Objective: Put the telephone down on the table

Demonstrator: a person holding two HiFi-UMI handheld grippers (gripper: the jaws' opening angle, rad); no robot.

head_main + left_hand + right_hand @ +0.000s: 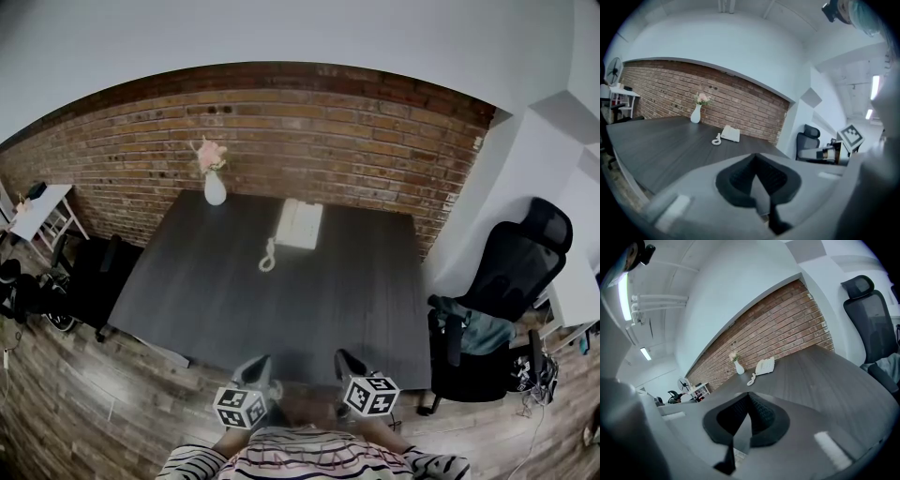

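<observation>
A white telephone [298, 225] lies on the far side of the dark table [216, 300], close to the brick wall, with its coiled cord [268, 255] trailing towards me. It also shows far ahead as the telephone [731, 134] in the left gripper view and the telephone [765, 365] in the right gripper view. My left gripper [255, 368] and right gripper [348, 362] hover side by side over the table's near edge, far from the phone. Both are shut with nothing between the jaws, as the left gripper [757, 174] and right gripper [747, 412] show in their own views.
A white vase with pink flowers [214, 176] stands left of the phone by the brick wall [356, 141]. A black office chair [525, 267] stands to the right of the table, another dark chair [94, 277] to its left, and a white side table [42, 211] further left.
</observation>
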